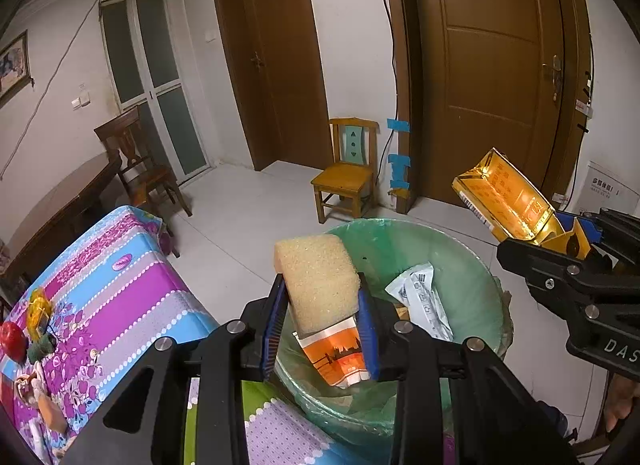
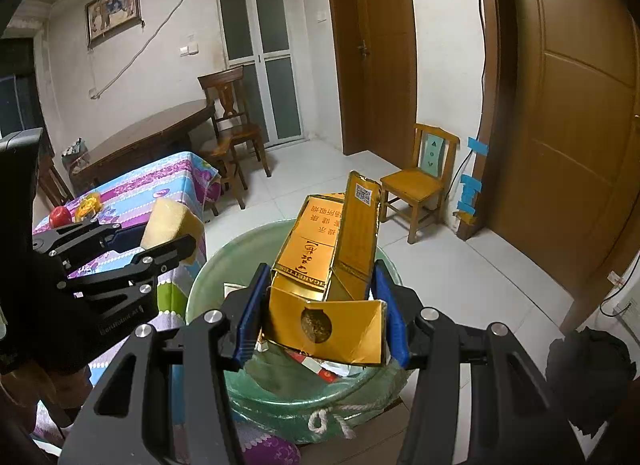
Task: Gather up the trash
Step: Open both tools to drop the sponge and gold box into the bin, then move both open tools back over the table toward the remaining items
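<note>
Right over the bin (image 1: 460, 265), two bits of trash hang in the air. The yellow sponge (image 1: 320, 281) is squeezed between the blue pads of the left gripper (image 1: 322, 329), above the near left side of the bin. The gold box (image 2: 332, 261), torn open and bent, is pinched between the pads of the right gripper (image 2: 322, 309), above the bin's right side. So both grippers are closed on something.

The bin is round and lined with a green bag (image 1: 372, 413). Inside it lie an orange and white packet (image 1: 340, 357) just under the sponge, and a crumpled white wrapper (image 1: 424, 297) further right.

Just left of the bin stands a table with a bright cloth (image 1: 120, 285) of pink, purple and blue stripes. On its far left end sit a red apple (image 1: 12, 341) and a small yellow thing (image 1: 38, 311).

Farther off, across the pale tiled floor (image 1: 240, 217), a little yellow chair (image 1: 346, 173) stands by the wall between two brown doors (image 1: 492, 65). A dark wooden chair (image 1: 140, 165) and a dark table (image 1: 60, 201) sit far to the left.
</note>
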Motion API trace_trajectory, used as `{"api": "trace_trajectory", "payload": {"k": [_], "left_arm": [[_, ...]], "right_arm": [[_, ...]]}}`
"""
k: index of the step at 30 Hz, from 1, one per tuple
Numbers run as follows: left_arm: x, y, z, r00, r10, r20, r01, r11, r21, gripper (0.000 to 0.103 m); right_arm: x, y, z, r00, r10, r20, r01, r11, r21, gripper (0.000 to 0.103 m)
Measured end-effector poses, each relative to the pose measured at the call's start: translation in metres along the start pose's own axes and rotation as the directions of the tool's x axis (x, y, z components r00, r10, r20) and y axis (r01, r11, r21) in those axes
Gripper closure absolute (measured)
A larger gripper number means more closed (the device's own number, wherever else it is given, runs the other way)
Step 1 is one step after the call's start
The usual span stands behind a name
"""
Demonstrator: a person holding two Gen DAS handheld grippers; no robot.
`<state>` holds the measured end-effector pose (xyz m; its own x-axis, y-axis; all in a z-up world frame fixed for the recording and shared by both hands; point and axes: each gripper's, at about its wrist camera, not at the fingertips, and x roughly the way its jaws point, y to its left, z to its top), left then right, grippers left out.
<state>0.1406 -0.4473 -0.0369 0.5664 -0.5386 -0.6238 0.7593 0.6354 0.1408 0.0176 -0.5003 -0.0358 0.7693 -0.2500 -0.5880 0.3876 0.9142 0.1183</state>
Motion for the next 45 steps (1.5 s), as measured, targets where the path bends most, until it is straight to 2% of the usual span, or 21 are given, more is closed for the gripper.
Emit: {"api": "trace_trajectory", "payload": {"k": [6, 10, 11, 12, 13, 14, 15, 26, 34, 39, 45], "left_arm": [[0.013, 0.014, 0.002, 0.999, -0.037, -0.028, 0.036, 0.999, -0.02, 0.068], [0.025, 0.023, 0.007, 0.994, -0.101, -0.044, 0.1, 0.995, -0.022, 0.068], [0.03, 0.024, 0.008, 0.989, -0.136, -0.059, 0.135, 0.991, -0.01, 0.068], [0.034, 0.023, 0.009, 0.988, -0.14, -0.072, 0.14, 0.99, -0.004, 0.066], [0.039, 0.025, 0.009, 0.989, -0.12, -0.083, 0.12, 0.993, -0.004, 0.058], [0.043, 0.028, 0.01, 0.99, -0.109, -0.087, 0.109, 0.994, -0.013, 0.052], [0.044, 0.031, 0.01, 0.99, -0.112, -0.084, 0.111, 0.994, -0.024, 0.041], [0.036, 0.036, 0.001, 0.99, -0.121, -0.068, 0.117, 0.991, -0.063, 0.041], [0.027, 0.039, -0.018, 0.995, -0.074, -0.072, 0.068, 0.994, -0.081, 0.041], [0.01, 0.049, -0.036, 0.998, -0.022, -0.052, 0.016, 0.994, -0.107, 0.04], [-0.025, 0.068, -0.063, 0.997, 0.081, 0.004, -0.08, 0.987, -0.14, 0.036]], "right_arm": [[0.009, -0.003, 0.005, 1.0, -0.008, -0.018, 0.008, 1.0, -0.003, 0.054], [0.018, 0.001, 0.011, 0.999, -0.016, -0.034, 0.015, 1.0, -0.023, 0.052], [0.024, 0.004, 0.012, 0.999, -0.019, -0.049, 0.017, 0.999, -0.043, 0.051], [0.028, 0.006, 0.014, 0.998, -0.03, -0.059, 0.027, 0.998, -0.061, 0.047], [0.033, 0.007, 0.014, 0.996, -0.06, -0.059, 0.056, 0.996, -0.077, 0.035], [0.033, 0.007, 0.014, 0.996, -0.067, -0.051, 0.063, 0.995, -0.079, 0.032], [0.034, 0.006, 0.014, 0.996, -0.067, -0.05, 0.063, 0.995, -0.077, 0.032], [0.025, 0.001, 0.008, 0.998, -0.061, -0.036, 0.059, 0.997, -0.047, 0.032], [0.014, 0.005, 0.005, 0.999, -0.048, 0.004, 0.048, 0.999, -0.022, 0.032], [0.003, 0.016, 0.0, 0.996, -0.027, 0.083, 0.027, 1.0, 0.003, 0.032], [-0.013, 0.042, -0.01, 0.978, 0.019, 0.207, -0.026, 0.999, 0.027, 0.031]]}}
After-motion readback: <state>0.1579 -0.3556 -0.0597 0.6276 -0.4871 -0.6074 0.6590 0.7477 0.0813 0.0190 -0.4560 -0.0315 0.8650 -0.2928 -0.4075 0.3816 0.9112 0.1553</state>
